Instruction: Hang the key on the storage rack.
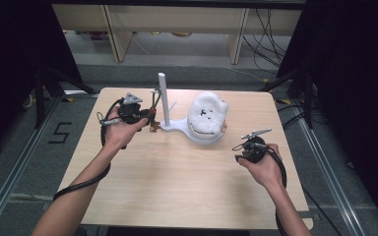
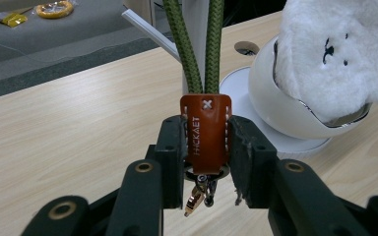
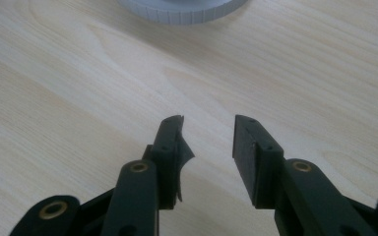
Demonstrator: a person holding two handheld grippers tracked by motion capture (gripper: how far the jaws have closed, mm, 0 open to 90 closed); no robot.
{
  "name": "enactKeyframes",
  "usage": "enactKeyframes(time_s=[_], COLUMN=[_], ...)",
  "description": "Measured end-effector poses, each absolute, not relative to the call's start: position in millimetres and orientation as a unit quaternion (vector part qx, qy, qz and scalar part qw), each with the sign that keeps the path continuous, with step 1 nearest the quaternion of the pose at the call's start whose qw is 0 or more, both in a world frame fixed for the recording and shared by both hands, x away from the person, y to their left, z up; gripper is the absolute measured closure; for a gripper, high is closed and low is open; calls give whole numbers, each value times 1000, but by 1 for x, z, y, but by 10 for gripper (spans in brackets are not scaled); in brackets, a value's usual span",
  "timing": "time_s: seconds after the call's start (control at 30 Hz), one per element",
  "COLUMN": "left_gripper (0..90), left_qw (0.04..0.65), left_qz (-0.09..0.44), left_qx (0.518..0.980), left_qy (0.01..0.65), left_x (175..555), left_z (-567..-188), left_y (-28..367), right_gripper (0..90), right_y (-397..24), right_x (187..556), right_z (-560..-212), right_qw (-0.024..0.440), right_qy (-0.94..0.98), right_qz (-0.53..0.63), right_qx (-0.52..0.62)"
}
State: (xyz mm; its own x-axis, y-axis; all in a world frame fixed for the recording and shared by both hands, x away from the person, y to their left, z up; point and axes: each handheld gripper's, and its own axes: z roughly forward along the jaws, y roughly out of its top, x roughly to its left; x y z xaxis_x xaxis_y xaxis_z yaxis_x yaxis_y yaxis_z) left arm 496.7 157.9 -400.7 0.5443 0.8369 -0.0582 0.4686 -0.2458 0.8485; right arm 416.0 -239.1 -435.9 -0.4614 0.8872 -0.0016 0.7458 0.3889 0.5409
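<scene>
- Left gripper (image 2: 206, 147) was clamped on the tag (image 2: 205, 132), an orange leather tab on a green cord (image 2: 197, 49) loop, with a metal clip (image 2: 197, 194) below.
- Tag sat left of the white stand (image 1: 177, 127), near its post (image 1: 163, 98); cord probably hung on a peg, but the top was out of frame.
- Right gripper (image 3: 206, 142) was parted and empty, over bare table (image 1: 177, 187) at near right.
- Risk: pulling sideways could tip the stand, since the loop was likely hooked on it.
- Risk: the fluffy white toy (image 1: 206, 113) in the stand's bowl could roll out if jolted.
- Risk: grip was narrow; the tag could slip if the cord went taut.
- Surface: pale wood tabletop, matte.
- Room: grey floor, dark curtains at both sides, cables (image 1: 270, 39) at far right, shelving legs behind.
</scene>
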Motion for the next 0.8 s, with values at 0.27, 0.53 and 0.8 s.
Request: enactKeyframes(time_s=[0.27, 0.53, 0.8], left_gripper=[671, 658, 486], left_qw=[436, 433, 421], left_qz=[206, 210, 222], left_qx=[763, 765, 773], left_qy=[431, 428, 419], left_x=[500, 502, 496], left_z=[-403, -407, -407], left_y=[153, 152, 158], right_gripper=[647, 646, 643], right_y=[-241, -240, -240], right_x=[415, 414, 413], right_z=[-436, -437, -438], right_qw=[147, 140, 140], right_qy=[821, 819, 816], right_qz=[239, 237, 239], right_qx=[497, 503, 508])
